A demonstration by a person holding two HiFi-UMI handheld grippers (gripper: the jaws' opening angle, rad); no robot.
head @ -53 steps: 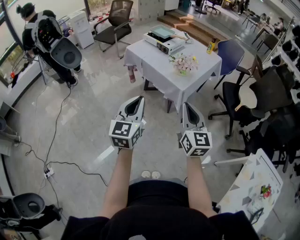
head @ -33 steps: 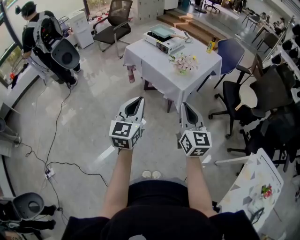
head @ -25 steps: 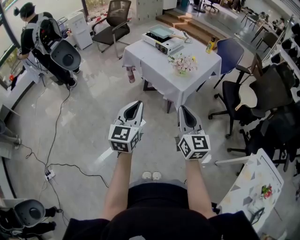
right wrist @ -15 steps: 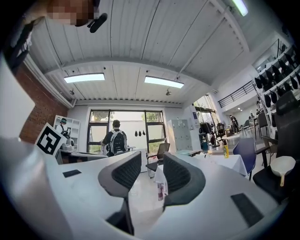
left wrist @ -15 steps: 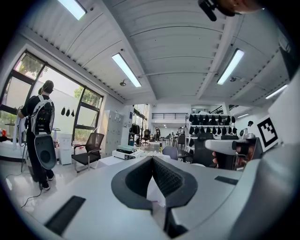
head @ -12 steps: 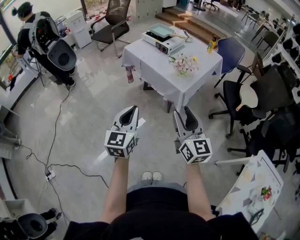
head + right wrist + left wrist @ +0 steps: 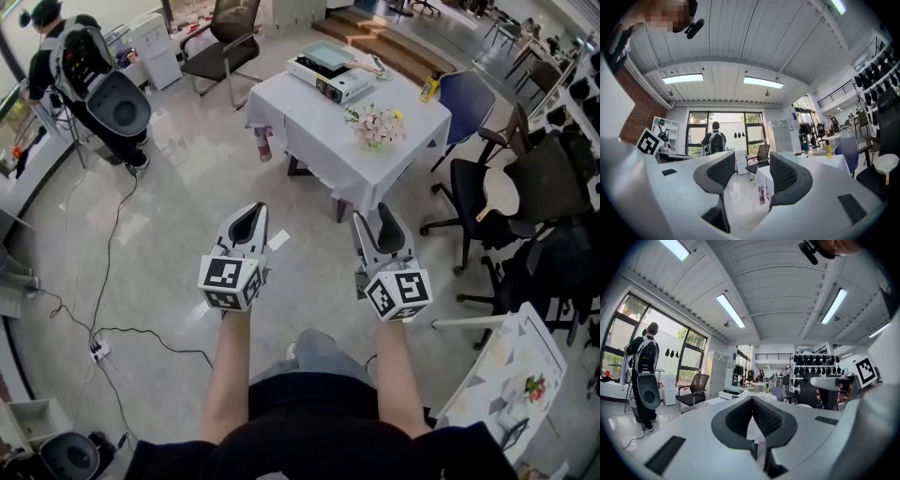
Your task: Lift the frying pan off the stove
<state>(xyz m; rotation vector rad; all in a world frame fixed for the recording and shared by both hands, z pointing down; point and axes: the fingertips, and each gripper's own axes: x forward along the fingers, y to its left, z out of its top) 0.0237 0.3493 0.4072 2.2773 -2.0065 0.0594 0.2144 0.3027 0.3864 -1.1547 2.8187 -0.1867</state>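
Two grippers hang over the floor, well short of the white-clothed surface [image 7: 314,127], so I'd say none of the lift is done yet. The frying pan [image 7: 330,54] sits on the stove [image 7: 335,87] at the far end, untouched. The left gripper [image 7: 246,208] has its jaws together and empty. The right gripper [image 7: 378,214] has its jaws opening with nothing between them. What's left: walk up, grasp the pan, raise it.
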